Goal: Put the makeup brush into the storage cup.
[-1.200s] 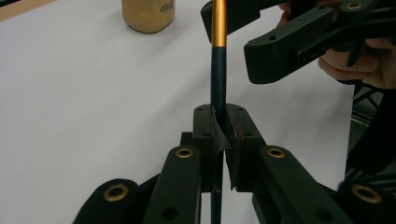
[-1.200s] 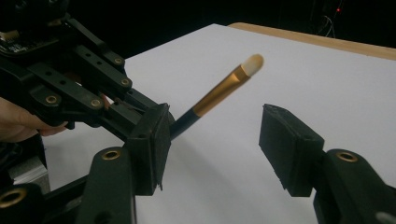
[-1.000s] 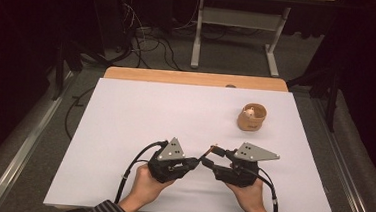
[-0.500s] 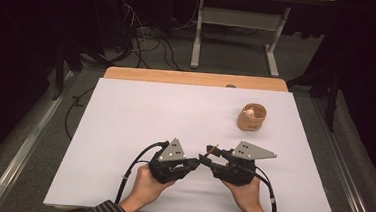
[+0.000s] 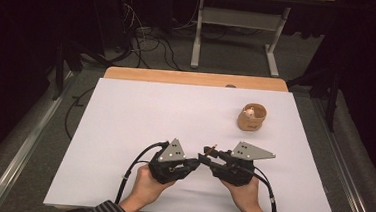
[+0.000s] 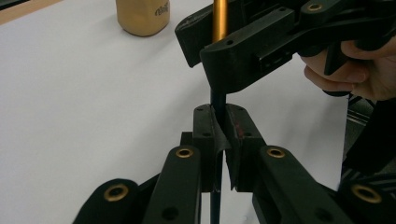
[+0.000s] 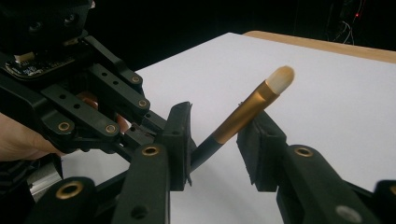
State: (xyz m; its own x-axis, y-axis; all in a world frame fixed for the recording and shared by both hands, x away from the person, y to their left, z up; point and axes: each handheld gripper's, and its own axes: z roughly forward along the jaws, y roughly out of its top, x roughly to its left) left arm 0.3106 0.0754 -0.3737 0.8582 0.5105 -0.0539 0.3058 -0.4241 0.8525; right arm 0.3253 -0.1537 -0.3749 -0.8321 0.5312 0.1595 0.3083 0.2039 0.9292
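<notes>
Near the lower middle of the high view, left gripper pinched the brush handle while right gripper, just narrowing, seemingly hadn't bitten; early release could drop it short of the cup.

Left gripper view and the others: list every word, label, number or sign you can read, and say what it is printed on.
Dark lettering on the tan round cup: cut off by the picture's top edge and blurred, not readable.
The same cup in the high view: a small dark mark on its side, too small to read.
Grey three-cornered plates, black jaws, gold-and-black brush, white table cover: no text.
</notes>
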